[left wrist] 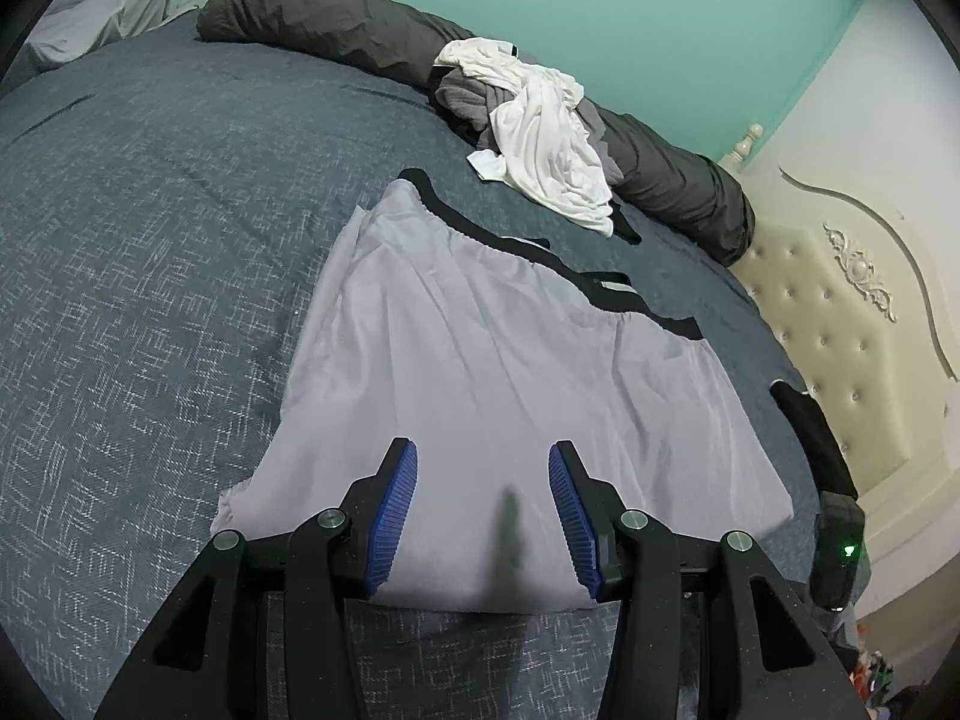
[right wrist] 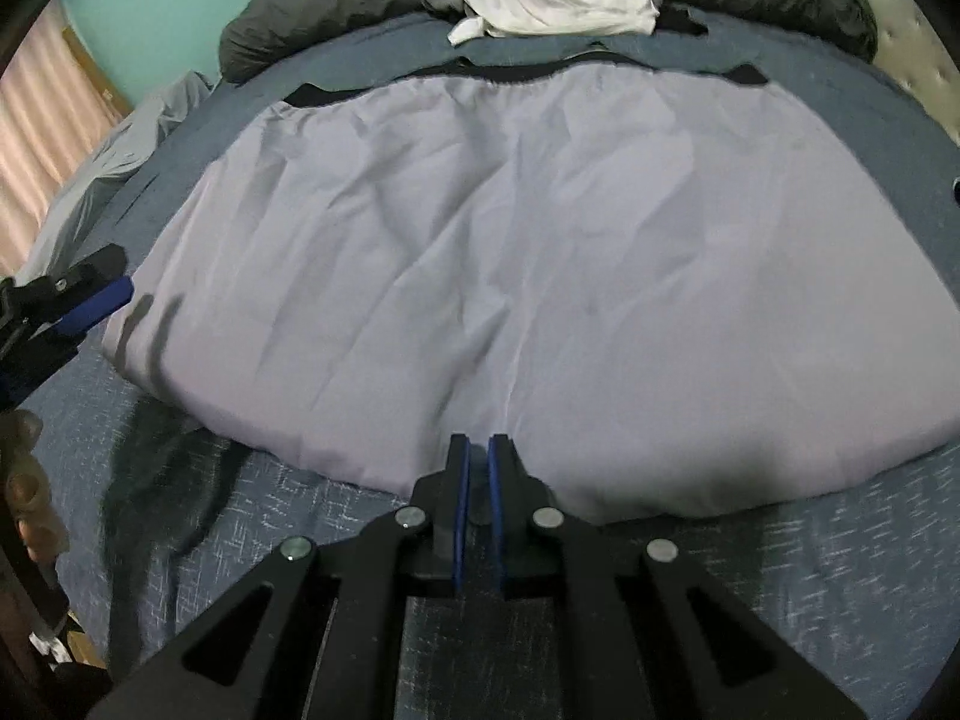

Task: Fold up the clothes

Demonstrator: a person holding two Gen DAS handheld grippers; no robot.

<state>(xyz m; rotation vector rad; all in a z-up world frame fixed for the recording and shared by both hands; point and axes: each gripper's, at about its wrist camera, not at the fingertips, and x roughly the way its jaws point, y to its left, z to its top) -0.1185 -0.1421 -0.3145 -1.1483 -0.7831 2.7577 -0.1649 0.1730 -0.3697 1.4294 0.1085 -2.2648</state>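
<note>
Right gripper (right wrist: pixel 478 450) was clenched tight at the near hem of the lilac shorts (right wrist: pixel 510 276), nothing clearly pinched in it. Left gripper (left wrist: pixel 483 459) hung with jaws released over the shorts' left corner. Shorts lay flat mid-bed (left wrist: pixel 150 240), black waistband (left wrist: pixel 480 234) toward the far edge, by a white shirt (left wrist: pixel 546 144).

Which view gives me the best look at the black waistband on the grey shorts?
Left wrist view: the black waistband runs diagonally in sharp focus along the far edge of the grey shorts. The right wrist view shows the waistband only as a thin, blurred strip near the top of the picture.
</note>
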